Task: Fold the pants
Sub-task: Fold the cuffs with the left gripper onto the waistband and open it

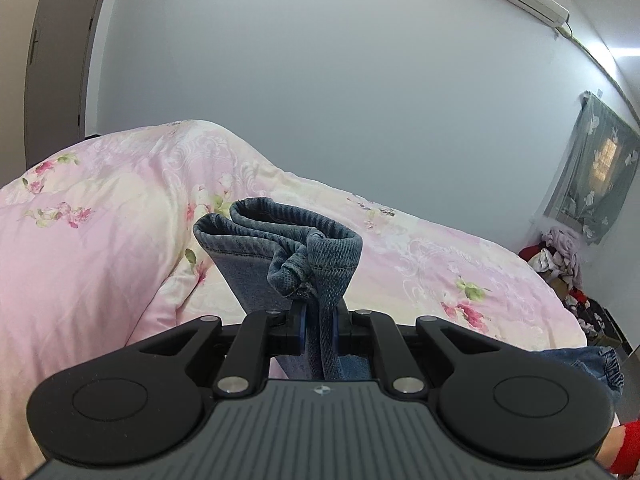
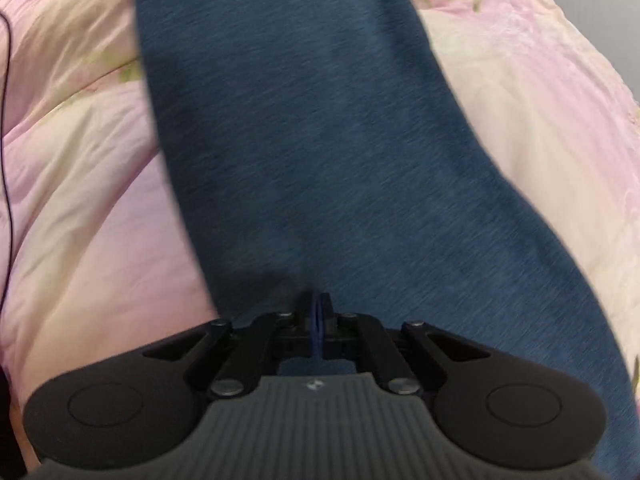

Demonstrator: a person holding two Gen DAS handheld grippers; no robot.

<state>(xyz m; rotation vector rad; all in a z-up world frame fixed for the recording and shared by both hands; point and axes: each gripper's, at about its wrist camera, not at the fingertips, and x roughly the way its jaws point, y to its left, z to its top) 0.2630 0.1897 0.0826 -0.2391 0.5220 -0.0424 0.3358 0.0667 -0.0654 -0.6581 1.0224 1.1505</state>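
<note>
The pants are blue denim. In the left wrist view my left gripper [image 1: 319, 330] is shut on a bunched hem of the pants [image 1: 288, 240], which stands up above the jaws over the bed. In the right wrist view my right gripper [image 2: 317, 326] has its jaws together over a long blurred stretch of the pants [image 2: 320, 140] that lies on the quilt. I cannot tell whether any cloth is pinched between the right jaws.
A pink floral quilt [image 1: 100, 220] covers the bed, also in the right wrist view [image 2: 80, 200]. A bare wall [image 1: 320, 80] stands behind. A pile of clothes [image 1: 560, 256] sits at the far right. A thin black cable [image 2: 6, 120] runs down the left edge.
</note>
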